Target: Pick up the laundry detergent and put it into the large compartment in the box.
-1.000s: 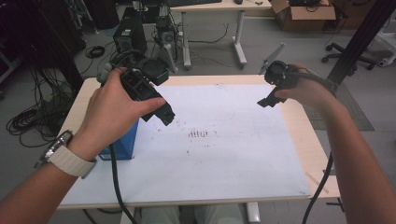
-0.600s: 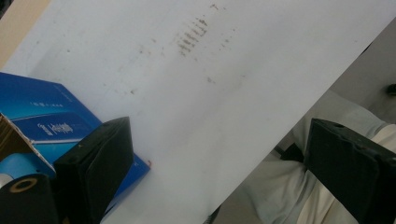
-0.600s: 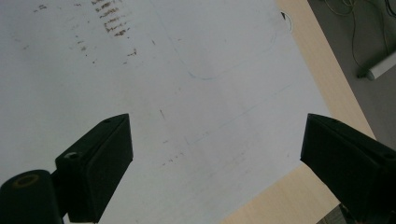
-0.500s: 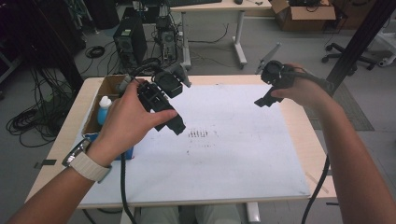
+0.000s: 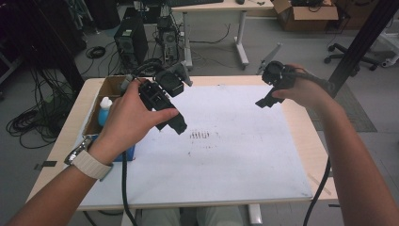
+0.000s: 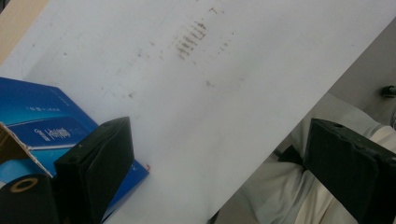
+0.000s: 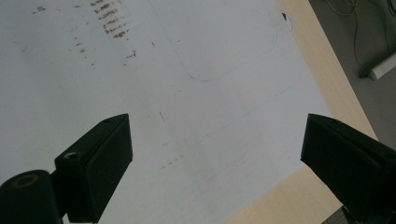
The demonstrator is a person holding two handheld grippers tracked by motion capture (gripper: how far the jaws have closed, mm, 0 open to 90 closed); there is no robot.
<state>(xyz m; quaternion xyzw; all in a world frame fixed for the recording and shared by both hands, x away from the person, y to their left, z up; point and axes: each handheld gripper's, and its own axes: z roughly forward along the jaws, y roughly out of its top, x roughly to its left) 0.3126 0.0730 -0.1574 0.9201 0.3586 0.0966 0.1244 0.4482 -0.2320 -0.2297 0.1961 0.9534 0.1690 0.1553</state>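
My left gripper is held in the air over the left part of the white sheet, with its jaws pointing down and to the right. In the left gripper view its jaws stand wide apart with nothing between them, above the sheet and a blue box. My right gripper hovers over the sheet's far right corner. Its jaws are also open and empty over the sheet.
A blue box and an open cardboard box holding a white bottle with a blue cap sit at the table's left. Dark smudges mark the sheet's middle. The bare wooden table edge runs along the right. The floor beyond holds desks, computers and cables.
My left gripper has moved right and forward, off the blue box and over the sheet, uncovering the bottle. The right gripper has barely shifted.
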